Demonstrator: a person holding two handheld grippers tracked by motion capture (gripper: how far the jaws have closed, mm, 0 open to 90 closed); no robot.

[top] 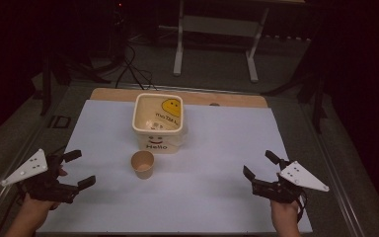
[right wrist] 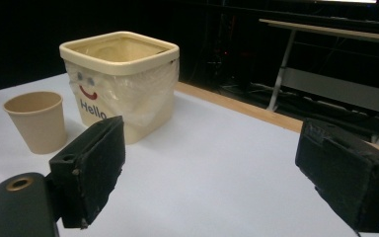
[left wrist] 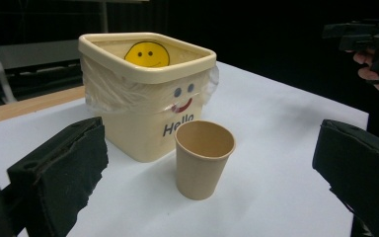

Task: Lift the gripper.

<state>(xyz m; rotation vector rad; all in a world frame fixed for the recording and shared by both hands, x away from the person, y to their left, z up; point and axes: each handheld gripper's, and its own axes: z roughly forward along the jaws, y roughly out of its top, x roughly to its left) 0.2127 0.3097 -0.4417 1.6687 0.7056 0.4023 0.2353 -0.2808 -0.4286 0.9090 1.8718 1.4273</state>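
Table (top: 217, 163) is covered with a white sheet; a strip of bare wood shows along the far edge.

Cream square bin (top: 158, 122) stands upright near the middle of the far edge, lined with a clear plastic bag that folds out under the rim. "Hello" and a smiley face are printed on its near wall, and a yellow smiley sticker sits on the inside of the far wall.

Brown paper cup (top: 142, 164) stands upright just in front of the bin's near wall, slightly toward the left edge. It is close to the bin but not touching; a gap shows between them in the left gripper view. Cup looks empty.

Left gripper (top: 77, 169) is near the front-left corner, above the sheet, jaws spread wide with nothing between them.

Right gripper (top: 260, 165) is near the front-right corner, jaws also spread wide and empty.

Both grippers are well apart from the cup and bin, each held in a hand.
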